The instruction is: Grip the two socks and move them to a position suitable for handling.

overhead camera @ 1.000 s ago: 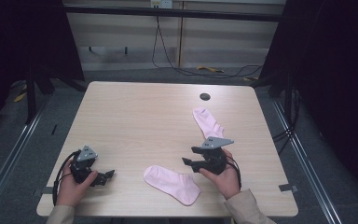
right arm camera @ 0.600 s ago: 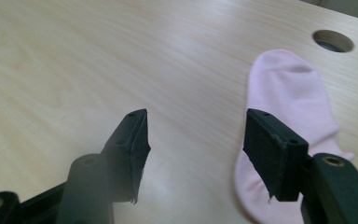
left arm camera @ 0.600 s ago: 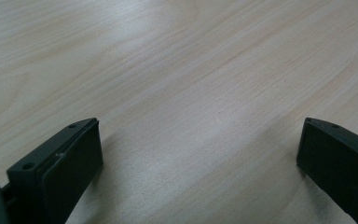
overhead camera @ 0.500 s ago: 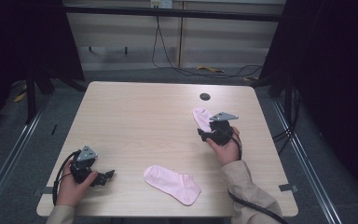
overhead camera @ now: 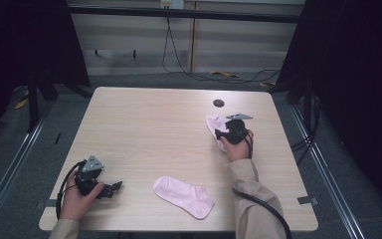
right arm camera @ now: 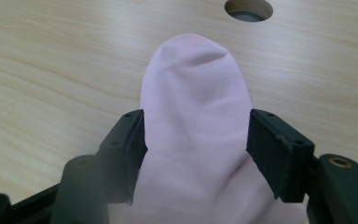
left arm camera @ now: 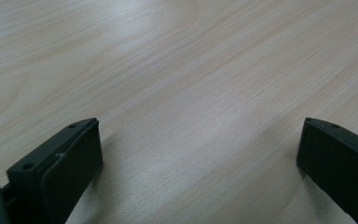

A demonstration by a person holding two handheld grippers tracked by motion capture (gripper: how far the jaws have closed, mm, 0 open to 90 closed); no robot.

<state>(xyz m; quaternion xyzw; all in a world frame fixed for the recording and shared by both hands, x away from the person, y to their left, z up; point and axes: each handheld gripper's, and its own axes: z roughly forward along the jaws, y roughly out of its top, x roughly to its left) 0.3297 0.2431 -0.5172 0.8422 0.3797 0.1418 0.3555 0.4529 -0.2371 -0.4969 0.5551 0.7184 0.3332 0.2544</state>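
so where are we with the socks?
Nothing paired yet: the near sock lies flat by the table's front edge, apart from the far sock. In hand: the right gripper straddles the far sock, jaws open at its sides, not clamped. The left gripper rests open over bare wood. Left: grip it and bring the socks together.

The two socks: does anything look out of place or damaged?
Nothing looks damaged. The two pink socks lie apart, not paired: one sock near the front edge, the far sock by the table hole, flat between the open jaws of the right gripper.
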